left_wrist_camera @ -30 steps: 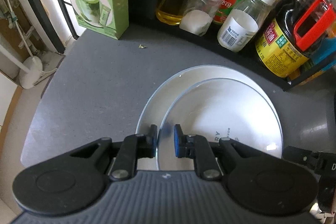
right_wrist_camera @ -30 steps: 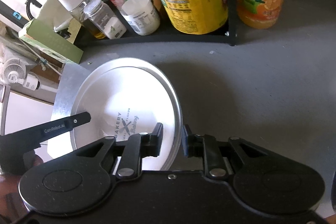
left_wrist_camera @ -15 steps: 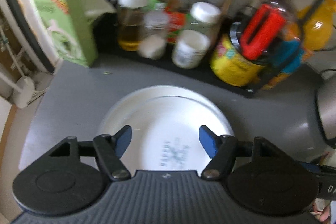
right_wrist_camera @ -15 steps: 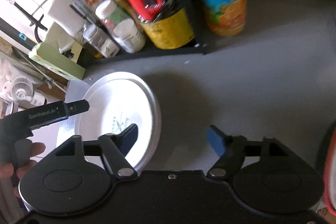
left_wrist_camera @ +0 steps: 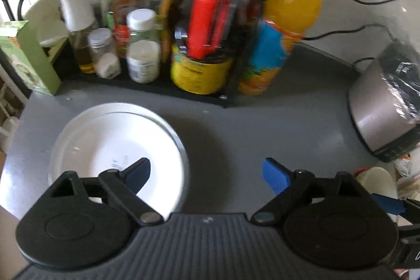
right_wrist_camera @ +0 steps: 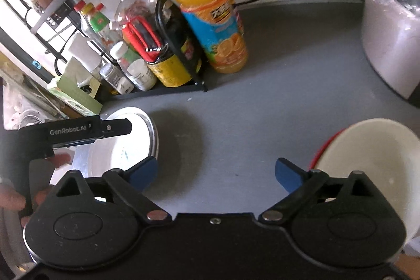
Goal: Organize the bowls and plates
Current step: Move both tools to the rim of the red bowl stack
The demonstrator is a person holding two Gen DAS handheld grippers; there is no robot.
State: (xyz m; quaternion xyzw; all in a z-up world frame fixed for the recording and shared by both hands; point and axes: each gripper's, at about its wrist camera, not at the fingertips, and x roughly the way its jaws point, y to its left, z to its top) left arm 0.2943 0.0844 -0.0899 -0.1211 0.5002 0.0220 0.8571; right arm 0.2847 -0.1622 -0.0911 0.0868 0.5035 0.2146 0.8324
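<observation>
My left gripper (left_wrist_camera: 206, 171) and right gripper (right_wrist_camera: 216, 172) are opening, fingers empty; stacked plates (left_wrist_camera: 115, 146) at lower left look rigid, slippery, breakable: grip the rim.

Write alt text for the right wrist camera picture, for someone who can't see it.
The right gripper, its blue-tipped jaws opening with nothing between them, hangs over a grey counter. Stacked white plates lie at left, a cream bowl at right, an orange juice bottle and condiment rack behind.
</observation>
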